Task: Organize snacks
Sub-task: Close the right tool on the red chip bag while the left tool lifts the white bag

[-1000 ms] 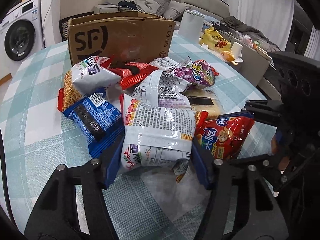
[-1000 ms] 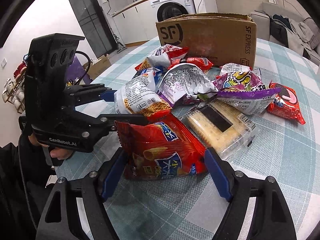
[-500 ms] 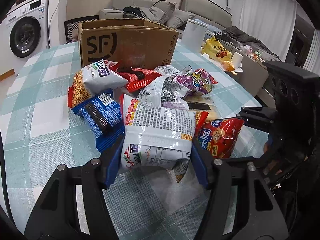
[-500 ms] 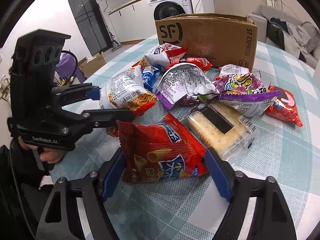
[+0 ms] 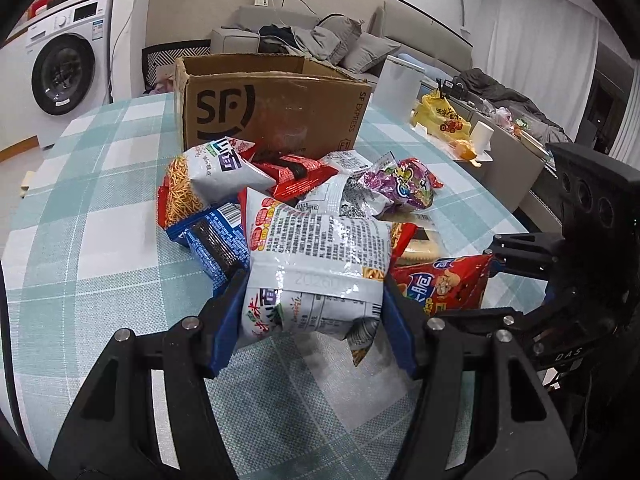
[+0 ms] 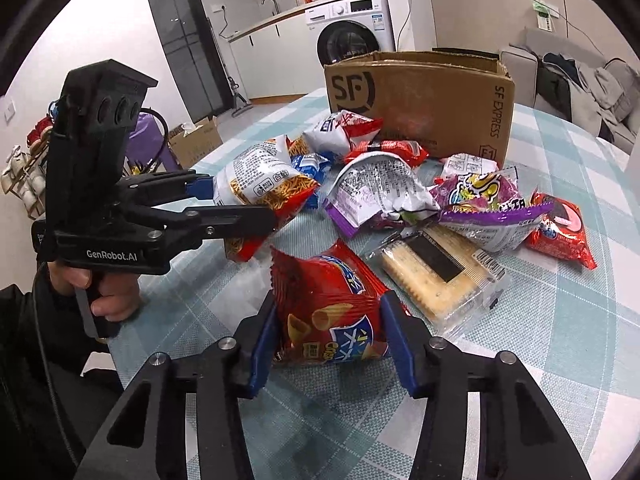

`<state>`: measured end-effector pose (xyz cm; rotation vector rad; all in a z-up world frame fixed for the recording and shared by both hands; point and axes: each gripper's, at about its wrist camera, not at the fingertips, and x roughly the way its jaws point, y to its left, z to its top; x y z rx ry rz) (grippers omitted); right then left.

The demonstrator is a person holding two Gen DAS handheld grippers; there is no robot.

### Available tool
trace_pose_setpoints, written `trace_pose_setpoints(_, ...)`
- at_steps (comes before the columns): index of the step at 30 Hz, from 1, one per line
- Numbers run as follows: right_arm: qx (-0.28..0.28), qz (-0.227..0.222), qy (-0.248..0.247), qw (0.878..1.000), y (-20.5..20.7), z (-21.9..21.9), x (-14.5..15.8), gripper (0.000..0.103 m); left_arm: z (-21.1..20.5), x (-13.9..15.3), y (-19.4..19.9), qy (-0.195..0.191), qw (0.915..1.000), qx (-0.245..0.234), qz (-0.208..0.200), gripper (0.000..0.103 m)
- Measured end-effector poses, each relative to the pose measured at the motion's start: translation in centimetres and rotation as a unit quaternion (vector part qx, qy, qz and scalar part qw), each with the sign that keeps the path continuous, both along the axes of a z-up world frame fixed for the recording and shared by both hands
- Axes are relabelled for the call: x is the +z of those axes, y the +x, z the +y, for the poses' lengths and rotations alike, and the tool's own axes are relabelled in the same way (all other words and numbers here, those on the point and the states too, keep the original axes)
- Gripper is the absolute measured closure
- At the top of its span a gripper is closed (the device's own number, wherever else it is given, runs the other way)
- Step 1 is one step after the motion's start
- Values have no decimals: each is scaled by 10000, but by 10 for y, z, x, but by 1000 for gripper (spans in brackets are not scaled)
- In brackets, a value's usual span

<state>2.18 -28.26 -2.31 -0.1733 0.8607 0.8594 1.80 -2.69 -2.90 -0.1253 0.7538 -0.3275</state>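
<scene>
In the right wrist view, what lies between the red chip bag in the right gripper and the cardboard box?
The right wrist view shows a crumpled white-and-purple packet and a small red packet between the red chip bag and the cardboard box, with bare tablecloth around them.

Left gripper [image 5: 314,316] clamped, right gripper [image 6: 330,338] fingers apparently closing.

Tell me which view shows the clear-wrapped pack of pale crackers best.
The right wrist view: the clear-wrapped pack of pale crackers lies fully exposed, dark label up, beside the red chip bag. In the left wrist view only a sliver shows behind that bag.
</scene>
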Motion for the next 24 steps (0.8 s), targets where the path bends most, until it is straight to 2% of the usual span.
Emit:
trace_pose_setpoints(5,-7,-65,126,9999,-3,-3,5,59,4,3,-1,-32,9999,66,-69,43)
trace_pose_setpoints(14,-74,-211,442,9988,-4,-10,18,61,9,8,-2,-91,9997,171,-143,43)
trace_pose_setpoints(19,-65,-362,435,9984,-7,-9,23,62,10,12,-4,-121,9995,207,-182,43)
trace_pose_setpoints(21,-37,-386,474,9981,-9,-9,25,73,10,13,-4,-122,9995,218,-192,43)
trace_pose_setpoints(24,-37,-445,504,9977,-10,-10,29,78,12,15,-4,-141,9993,254,-214,43)
